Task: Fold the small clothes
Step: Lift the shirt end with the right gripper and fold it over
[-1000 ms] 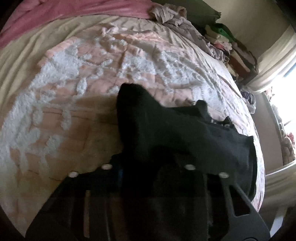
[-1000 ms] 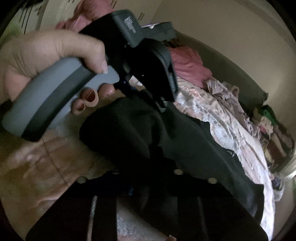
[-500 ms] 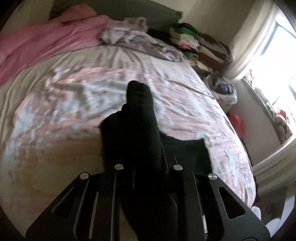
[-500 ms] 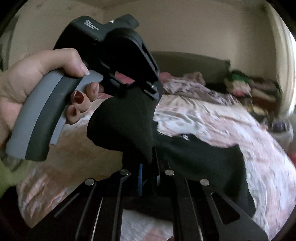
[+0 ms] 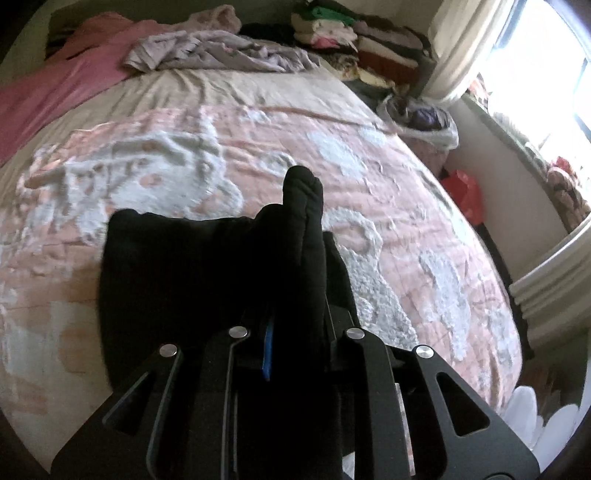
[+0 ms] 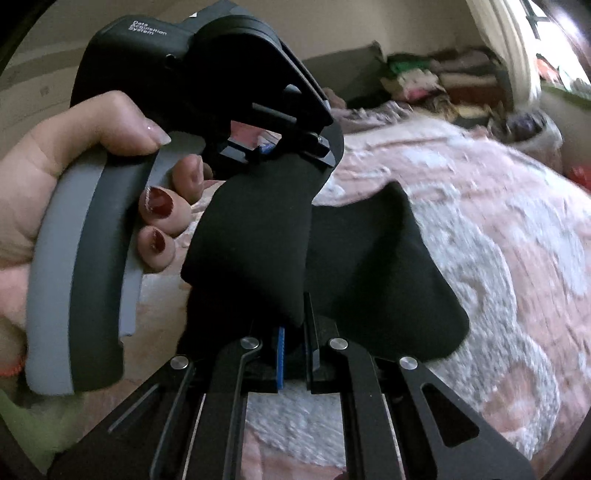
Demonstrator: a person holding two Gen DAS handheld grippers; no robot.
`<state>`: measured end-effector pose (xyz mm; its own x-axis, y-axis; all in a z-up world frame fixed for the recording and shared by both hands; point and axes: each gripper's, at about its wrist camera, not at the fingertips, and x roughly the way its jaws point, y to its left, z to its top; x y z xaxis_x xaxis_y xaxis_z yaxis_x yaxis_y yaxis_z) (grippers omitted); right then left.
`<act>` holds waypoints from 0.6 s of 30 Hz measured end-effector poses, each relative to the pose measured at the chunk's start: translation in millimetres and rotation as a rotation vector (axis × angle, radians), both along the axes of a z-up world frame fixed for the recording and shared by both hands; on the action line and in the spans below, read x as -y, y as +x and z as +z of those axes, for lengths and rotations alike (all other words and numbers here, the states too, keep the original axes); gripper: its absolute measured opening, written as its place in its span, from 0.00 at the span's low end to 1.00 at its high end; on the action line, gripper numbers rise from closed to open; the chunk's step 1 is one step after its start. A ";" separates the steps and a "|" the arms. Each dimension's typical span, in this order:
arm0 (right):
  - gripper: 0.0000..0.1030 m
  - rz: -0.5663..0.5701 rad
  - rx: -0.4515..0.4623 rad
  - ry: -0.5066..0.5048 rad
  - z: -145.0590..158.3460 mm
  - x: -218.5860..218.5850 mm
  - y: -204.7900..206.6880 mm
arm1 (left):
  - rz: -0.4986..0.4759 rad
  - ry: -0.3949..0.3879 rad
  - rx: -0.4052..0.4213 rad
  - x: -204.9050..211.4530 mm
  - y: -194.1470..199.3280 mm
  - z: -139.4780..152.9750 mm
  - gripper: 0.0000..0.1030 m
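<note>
A small black garment (image 5: 166,277) hangs between both grippers above the bed (image 5: 406,221). My left gripper (image 5: 295,321) is shut on one part of it; a bunched fold sticks up past the fingertips and the rest droops to the left. In the right wrist view my right gripper (image 6: 295,332) is shut on another part of the black garment (image 6: 369,277), which fans out to the right. The left gripper (image 6: 284,151) shows there too, held in a person's hand (image 6: 74,166), pinching the cloth just above and beyond the right one. Cloth hides the fingertips of both.
The bed has a pink and white tufted spread. At its head lie a pink blanket (image 5: 74,74) and crumpled lilac clothes (image 5: 221,51). A stack of folded clothes (image 5: 351,33), a plastic bag (image 5: 424,122) and a red bag (image 5: 461,188) stand past the right edge, near a curtained window (image 5: 461,48).
Both grippers have swung across the bed with the garment lifted between them. The right gripper has rolled upright. The cloth, earlier spread to the right of the left gripper, now droops to its left.
</note>
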<state>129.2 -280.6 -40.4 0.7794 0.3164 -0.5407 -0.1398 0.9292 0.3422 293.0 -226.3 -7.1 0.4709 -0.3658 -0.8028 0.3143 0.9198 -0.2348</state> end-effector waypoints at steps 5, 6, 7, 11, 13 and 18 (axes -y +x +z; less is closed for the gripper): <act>0.07 -0.018 -0.061 0.080 -14.9 17.5 3.3 | -0.017 -0.007 -0.038 16.8 4.0 -17.4 0.19; 0.07 -0.019 -0.067 0.098 -17.7 22.6 3.8 | -0.026 -0.043 -0.045 16.6 4.3 -18.6 0.31; 0.08 -0.019 -0.077 0.124 -20.5 25.8 4.0 | -0.027 -0.072 -0.047 15.9 3.8 -18.2 0.40; 0.13 -0.054 -0.143 0.266 -37.2 51.8 5.3 | -0.015 -0.184 0.004 -6.7 -8.1 -1.9 0.53; 0.14 -0.060 -0.170 0.320 -42.6 59.5 5.4 | -0.007 -0.179 0.035 -16.1 -13.7 4.8 0.53; 0.19 -0.081 -0.182 0.328 -37.0 63.1 1.8 | 0.016 -0.132 0.115 -53.6 -38.6 16.5 0.58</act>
